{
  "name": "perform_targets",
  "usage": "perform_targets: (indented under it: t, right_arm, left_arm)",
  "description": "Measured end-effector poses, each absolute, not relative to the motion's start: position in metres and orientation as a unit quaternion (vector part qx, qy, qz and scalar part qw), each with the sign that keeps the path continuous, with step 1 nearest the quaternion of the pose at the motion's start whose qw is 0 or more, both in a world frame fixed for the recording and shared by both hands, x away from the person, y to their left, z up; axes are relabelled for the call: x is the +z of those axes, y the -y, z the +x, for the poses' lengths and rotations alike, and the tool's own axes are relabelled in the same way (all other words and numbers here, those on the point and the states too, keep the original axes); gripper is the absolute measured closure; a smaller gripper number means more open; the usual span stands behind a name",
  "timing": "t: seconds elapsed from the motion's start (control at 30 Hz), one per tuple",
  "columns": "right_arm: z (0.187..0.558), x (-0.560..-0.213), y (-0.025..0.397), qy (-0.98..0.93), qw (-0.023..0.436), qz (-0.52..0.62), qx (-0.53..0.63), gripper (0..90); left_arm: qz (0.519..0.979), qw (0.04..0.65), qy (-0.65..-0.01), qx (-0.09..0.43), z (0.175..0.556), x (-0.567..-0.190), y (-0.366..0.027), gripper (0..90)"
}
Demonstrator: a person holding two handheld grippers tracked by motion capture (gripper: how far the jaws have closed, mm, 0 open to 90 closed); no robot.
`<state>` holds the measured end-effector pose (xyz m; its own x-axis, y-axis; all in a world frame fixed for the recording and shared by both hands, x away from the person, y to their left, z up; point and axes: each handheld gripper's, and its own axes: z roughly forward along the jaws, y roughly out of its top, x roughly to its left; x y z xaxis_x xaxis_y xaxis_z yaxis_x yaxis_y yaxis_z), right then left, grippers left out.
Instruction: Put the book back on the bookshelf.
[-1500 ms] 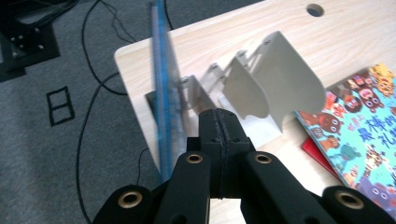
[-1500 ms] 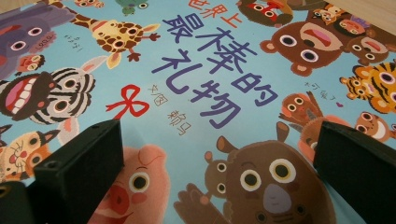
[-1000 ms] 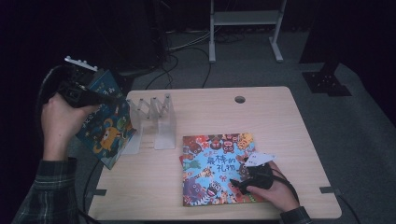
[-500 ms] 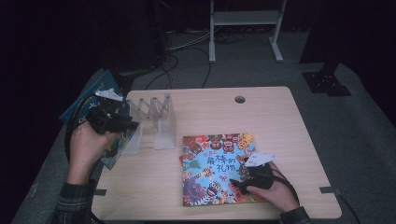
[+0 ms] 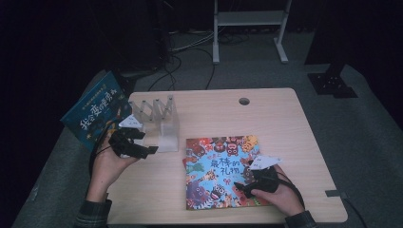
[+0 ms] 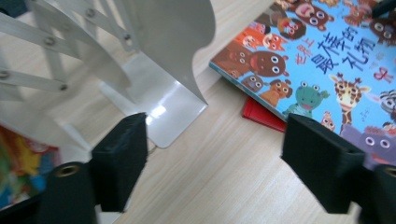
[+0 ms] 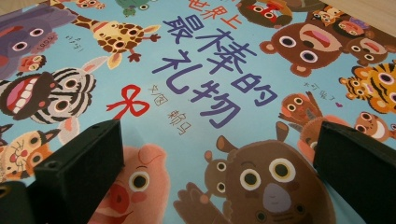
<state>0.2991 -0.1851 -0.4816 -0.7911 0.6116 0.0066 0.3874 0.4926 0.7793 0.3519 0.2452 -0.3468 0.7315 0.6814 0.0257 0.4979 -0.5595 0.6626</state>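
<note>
Blue picture book (image 5: 221, 173) lies flat on the tabletop (image 5: 266, 118), right under the right gripper (image 5: 242, 186), whose jaws are wide apart and hold nothing. The left gripper (image 5: 145, 142), also wide and empty, sits beside the white book rack (image 5: 159, 118).

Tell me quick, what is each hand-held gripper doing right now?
Left hand-held gripper: open, holding nothing, beside the white book rack.
Right hand-held gripper: open, holding nothing, over the animal picture book.
</note>
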Motion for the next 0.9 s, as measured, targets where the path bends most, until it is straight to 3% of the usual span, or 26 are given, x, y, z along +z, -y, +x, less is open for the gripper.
perform_targets:
  t: [0.23,0.9]
  right_arm:
    - [0.3,-0.478,0.191,-0.851,0.138,0.302,0.406,12.7]
    - [0.339,-0.467,0.219,-0.828,0.159,0.378,0.384,17.5]
  left_arm:
    - [0.883,0.326,-0.312,0.13,0.349,-0.382,-0.229,10.4]
    - [0.892,0.334,-0.284,0.106,0.34,-0.422,-0.204,6.3]
